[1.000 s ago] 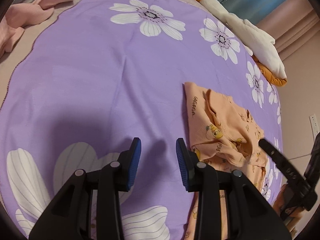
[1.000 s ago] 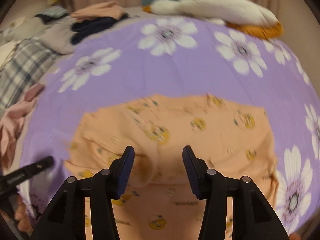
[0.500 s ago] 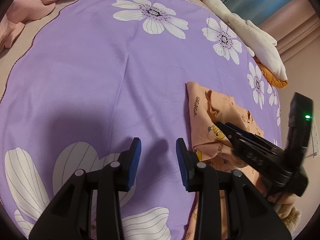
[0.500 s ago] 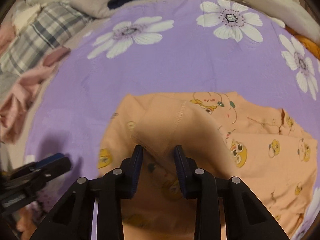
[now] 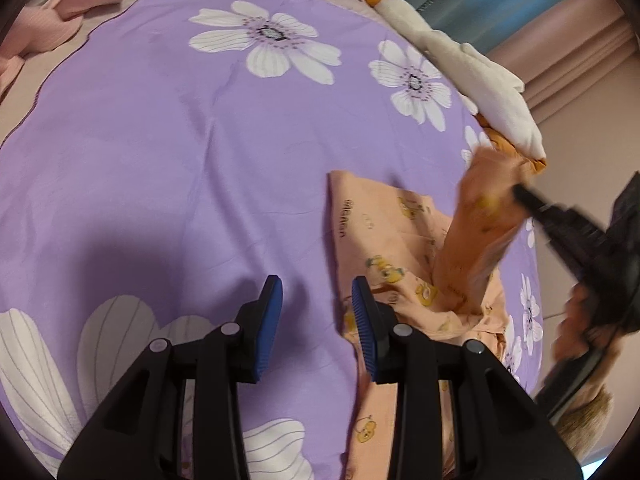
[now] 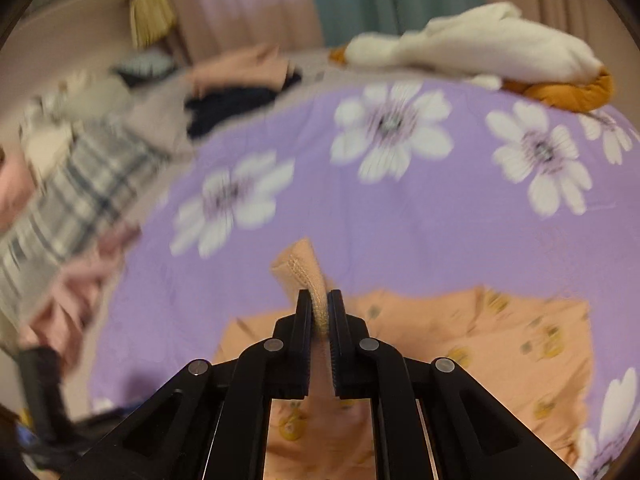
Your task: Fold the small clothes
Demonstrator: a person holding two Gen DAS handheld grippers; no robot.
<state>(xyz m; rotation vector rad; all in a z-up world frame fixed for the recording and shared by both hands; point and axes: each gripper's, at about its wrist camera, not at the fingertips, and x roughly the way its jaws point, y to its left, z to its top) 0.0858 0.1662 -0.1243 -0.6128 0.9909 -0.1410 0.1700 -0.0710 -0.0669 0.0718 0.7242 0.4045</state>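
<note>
Right tool (image 6: 319, 312) pinches the peach garment's (image 5: 384, 240) stitched hem, lifting it off the bed (image 5: 200, 140).
Soft, light, limp cloth; seams hold best. Left tool (image 5: 316, 312) hangs open, empty.

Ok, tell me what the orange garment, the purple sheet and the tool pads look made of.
Orange garment: soft knit, likely cotton; matte, with a stitched ribbed hem pinched in the right tool.
Purple sheet: thin smooth woven fabric, printed flowers, fine creases.
Left tool pads: blue, ridged, probably rubber.
</note>
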